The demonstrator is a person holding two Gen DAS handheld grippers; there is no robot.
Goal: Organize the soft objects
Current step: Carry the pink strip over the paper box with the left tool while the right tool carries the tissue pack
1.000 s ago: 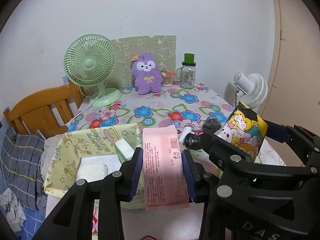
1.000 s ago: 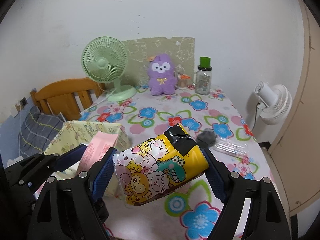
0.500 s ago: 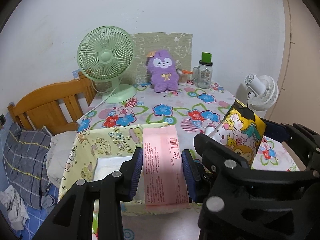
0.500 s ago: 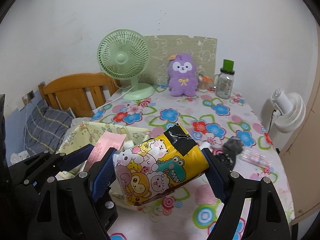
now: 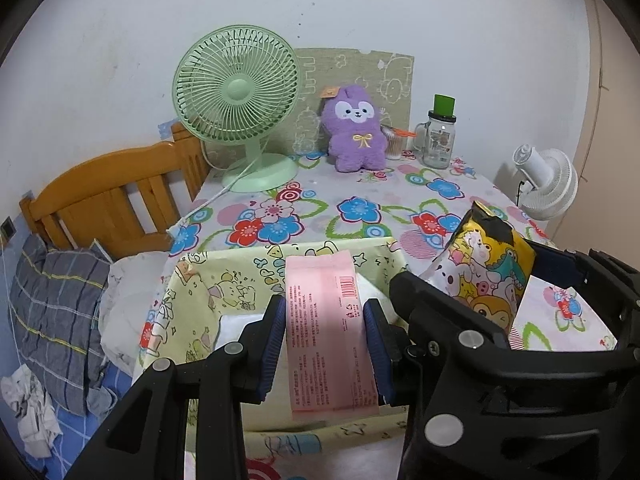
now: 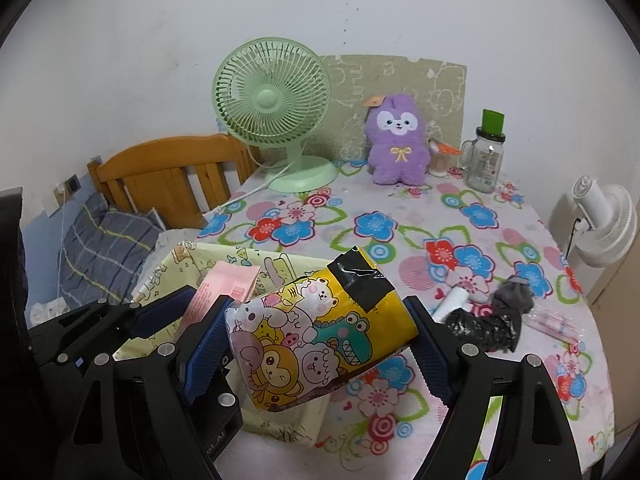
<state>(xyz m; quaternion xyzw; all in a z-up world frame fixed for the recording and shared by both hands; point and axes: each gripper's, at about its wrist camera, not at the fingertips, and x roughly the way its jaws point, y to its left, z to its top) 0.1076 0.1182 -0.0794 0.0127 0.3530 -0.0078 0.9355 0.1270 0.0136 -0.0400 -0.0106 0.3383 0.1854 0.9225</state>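
The flat pink paper-wrapped packet [image 5: 328,332] with a barcode sits low in the centre of the left wrist frame, clamped upright between the blue pads of the left gripper [image 5: 325,344], directly over the pale yellow cartoon-print fabric bin [image 5: 224,288] that fills the middle-left of that view. At the right of the same frame, the yellow plastic pouch printed with cartoon animals [image 5: 490,264] shows above the black body of the right gripper [image 6: 316,344]. In the right wrist view that pouch [image 6: 320,332] lies tilted in the lower centre, squeezed between the gripper's two blue pads, with the pink packet [image 6: 224,288] and the yellow bin [image 6: 188,260] just to its left. The bin rests on the near edge of a table covered in a white floral cloth [image 6: 400,216]. On the cloth at the right of the frame lie a small dark crumpled bundle [image 6: 492,320] and a white roll [image 6: 454,300]. Toward the top of the frame stand a mint-green desk fan [image 6: 276,112], a purple plush toy [image 6: 396,144] and a clear glass jar with a green cap [image 6: 486,156]. A wooden bed headboard [image 6: 168,184] sits at the left, and a white fan [image 6: 604,220] at the right edge.
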